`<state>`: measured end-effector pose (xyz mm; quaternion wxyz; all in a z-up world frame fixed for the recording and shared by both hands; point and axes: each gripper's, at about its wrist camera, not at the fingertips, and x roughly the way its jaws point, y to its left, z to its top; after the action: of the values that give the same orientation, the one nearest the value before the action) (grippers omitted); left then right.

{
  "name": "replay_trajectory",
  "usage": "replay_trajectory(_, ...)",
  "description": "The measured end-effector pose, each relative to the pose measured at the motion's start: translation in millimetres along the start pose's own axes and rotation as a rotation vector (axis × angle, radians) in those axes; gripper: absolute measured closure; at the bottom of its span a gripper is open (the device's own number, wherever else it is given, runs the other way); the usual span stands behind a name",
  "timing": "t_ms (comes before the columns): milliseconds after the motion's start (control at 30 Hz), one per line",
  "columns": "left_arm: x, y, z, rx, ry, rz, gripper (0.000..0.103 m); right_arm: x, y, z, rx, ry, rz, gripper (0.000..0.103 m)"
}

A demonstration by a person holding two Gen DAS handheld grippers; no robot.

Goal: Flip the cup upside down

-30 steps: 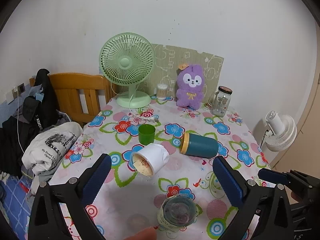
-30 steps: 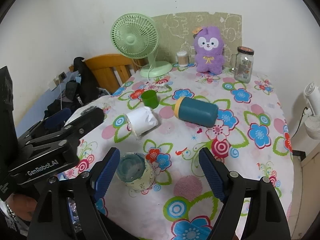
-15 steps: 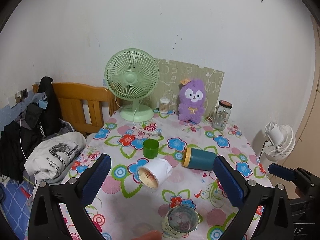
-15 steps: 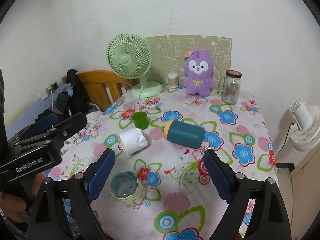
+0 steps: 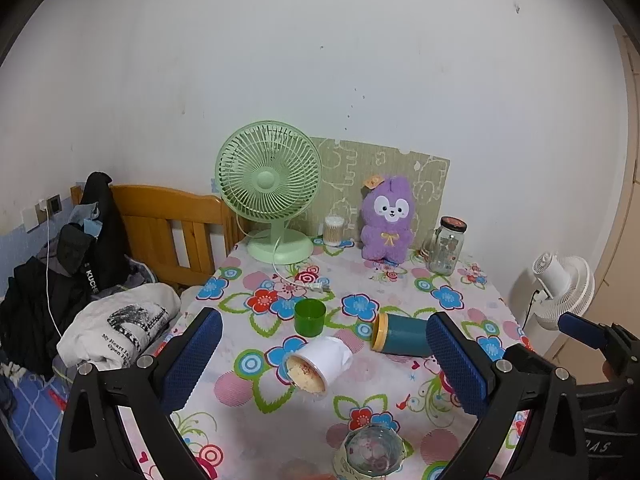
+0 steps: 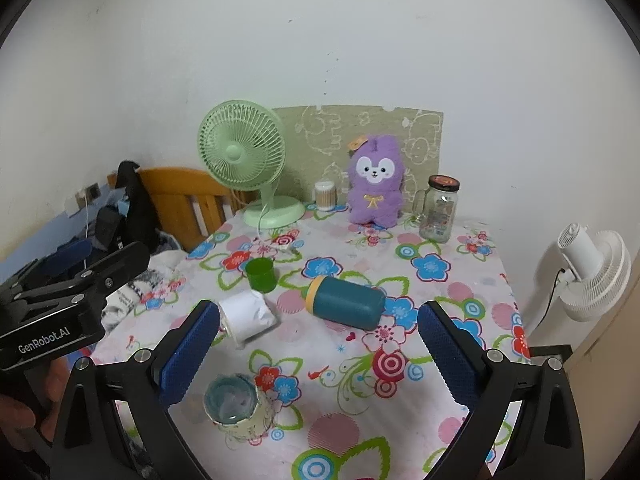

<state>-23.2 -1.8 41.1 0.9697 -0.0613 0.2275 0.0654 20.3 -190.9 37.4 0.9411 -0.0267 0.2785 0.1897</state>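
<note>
A small green cup (image 5: 310, 317) stands upright, mouth up, on the floral tablecloth; it also shows in the right wrist view (image 6: 261, 275). A white cup (image 5: 316, 365) lies on its side in front of it, also in the right wrist view (image 6: 247, 318). A teal cup with a yellow rim (image 5: 400, 335) lies on its side to the right, also in the right wrist view (image 6: 345, 303). A patterned cup (image 5: 373, 454) stands at the near edge, also in the right wrist view (image 6: 239, 406). My left gripper (image 5: 322, 364) and right gripper (image 6: 318, 354) are open and empty, above the table's near side.
At the back stand a green desk fan (image 5: 272, 192), a cotton-swab jar (image 5: 334, 231), a purple plush toy (image 5: 387, 222) and a glass jar (image 5: 446, 245). A wooden bed frame (image 5: 168, 228) with clothes is on the left. A white floor fan (image 5: 564, 284) stands on the right.
Both grippers have pulled back and risen away from the table, so the cups look smaller and lower in both views. No object has moved.
</note>
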Motion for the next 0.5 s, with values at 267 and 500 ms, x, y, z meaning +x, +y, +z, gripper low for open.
replay_trajectory(267, -2.2, 1.2, 1.5, -0.001, -0.009, 0.000, 0.000, -8.0, 1.3, 3.3, -0.001, -0.037, -0.008, 0.003)
replay_trajectory(500, -2.2, 0.9, 1.5, -0.002, -0.010, 0.001, 0.000, -9.4, 3.0, 3.8, -0.003, -0.041, 0.006, 0.003)
